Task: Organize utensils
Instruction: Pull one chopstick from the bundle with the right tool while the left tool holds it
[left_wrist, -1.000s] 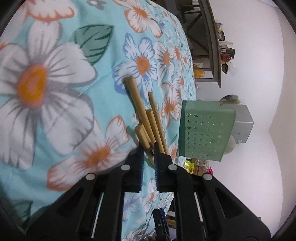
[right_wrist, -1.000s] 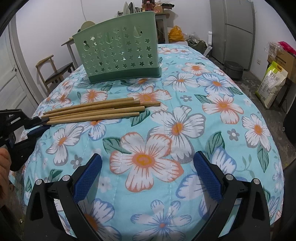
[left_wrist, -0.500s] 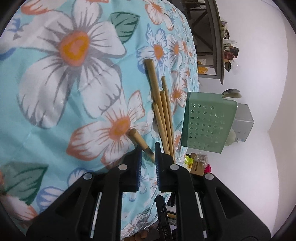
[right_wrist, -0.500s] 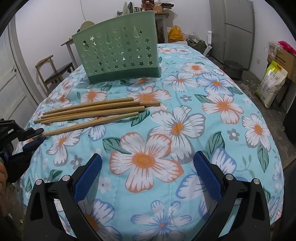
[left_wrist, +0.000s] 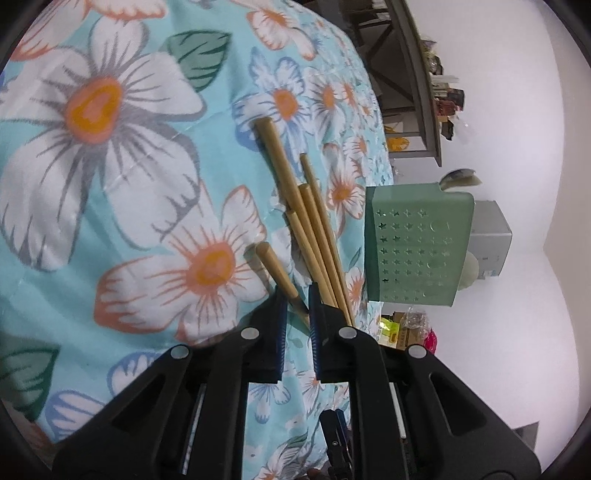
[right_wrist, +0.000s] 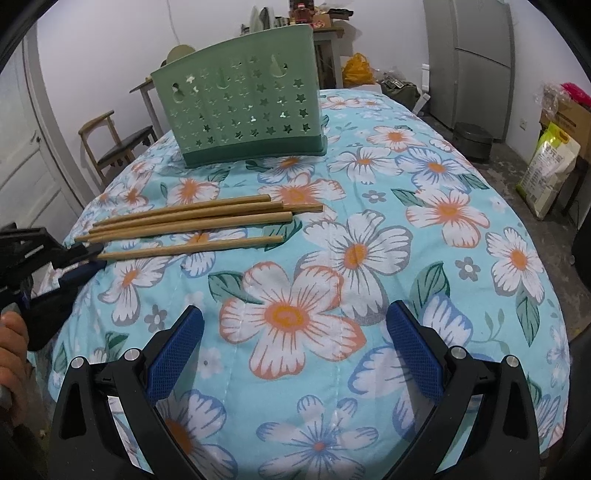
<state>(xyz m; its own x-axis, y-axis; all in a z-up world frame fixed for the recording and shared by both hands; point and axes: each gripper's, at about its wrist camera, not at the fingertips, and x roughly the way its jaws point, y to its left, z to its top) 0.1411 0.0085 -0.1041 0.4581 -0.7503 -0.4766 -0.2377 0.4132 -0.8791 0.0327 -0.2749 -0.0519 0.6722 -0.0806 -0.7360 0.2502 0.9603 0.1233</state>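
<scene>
Nearest the right wrist camera, the right gripper (right_wrist: 293, 350) hung over the floral tablecloth (right_wrist: 369, 295) with its blue pads (right_wrist: 413, 350) spread wide and nothing between them. At the left edge of that view the left gripper (right_wrist: 86, 260) reached in from the side, a hand (right_wrist: 11, 354) behind it, its tips at the thin end of the nearest chopstick (right_wrist: 192, 248). In the left wrist view the left gripper (left_wrist: 297, 306) had its jaws drawn nearly together, and the tapered tip of that single chopstick (left_wrist: 277, 271) lay in the narrow gap between the pads (left_wrist: 280, 317); the frames suggested a pinch on it. This stick lay slightly apart from the others, with a strip of cloth showing between. Just beyond it, four more chopsticks (right_wrist: 192, 218) lay side by side on the cloth, roughly parallel, their thick ends pointing right in the right wrist view. Farther back on the table stood the green utensil holder (right_wrist: 243, 107), upright, its wall pierced with star-shaped holes. Behind the table were a wooden chair (right_wrist: 110, 140) and a grey refrigerator (right_wrist: 469, 62).
</scene>
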